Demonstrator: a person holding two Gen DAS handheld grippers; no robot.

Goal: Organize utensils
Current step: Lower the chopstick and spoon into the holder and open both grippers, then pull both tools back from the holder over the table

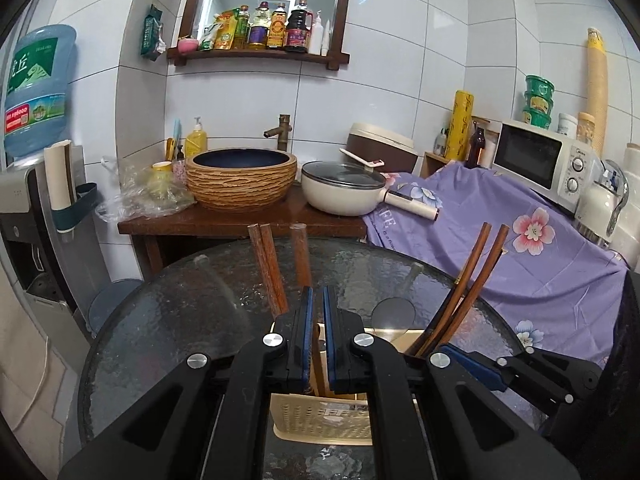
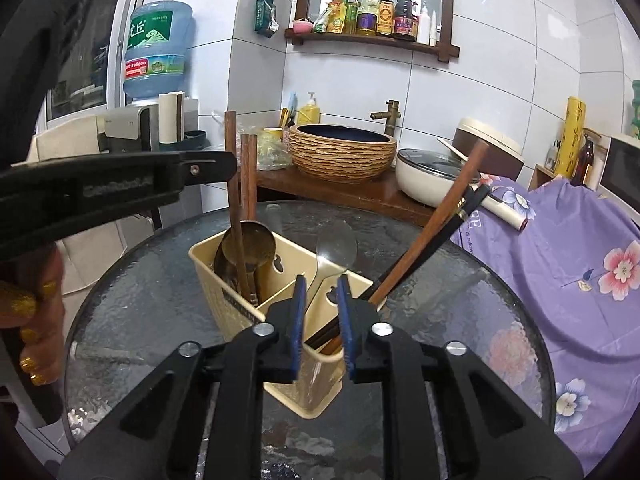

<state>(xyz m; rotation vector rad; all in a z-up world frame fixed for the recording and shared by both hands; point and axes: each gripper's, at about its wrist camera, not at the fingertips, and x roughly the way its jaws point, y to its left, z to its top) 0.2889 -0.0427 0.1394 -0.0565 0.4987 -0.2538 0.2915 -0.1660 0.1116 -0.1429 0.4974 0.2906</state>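
Observation:
A cream slotted utensil caddy (image 2: 240, 312) (image 1: 320, 416) stands on the round glass table (image 2: 460, 320). Its left compartment holds a brass ladle (image 2: 248, 244) and two brown chopsticks (image 2: 248, 176) (image 1: 266, 268). A silver spoon (image 2: 336, 244) stands further in. My left gripper (image 1: 316, 320) (image 2: 224, 168) is shut on one upright brown chopstick (image 1: 300, 256) (image 2: 230, 140) over the caddy's left end. My right gripper (image 2: 322, 308) (image 1: 472, 364) grips a brown and a black chopstick (image 2: 440, 220) (image 1: 476, 276); they slant up to the right, with their lower ends inside the right compartment.
Behind the table a wooden counter (image 1: 240, 220) carries a basin (image 1: 242, 178) and a lidded white pan (image 1: 344, 188). A purple flowered cloth (image 1: 520, 260) covers the right side, with a microwave (image 1: 544, 160) on it. A hand (image 2: 36, 320) holds the left gripper's handle.

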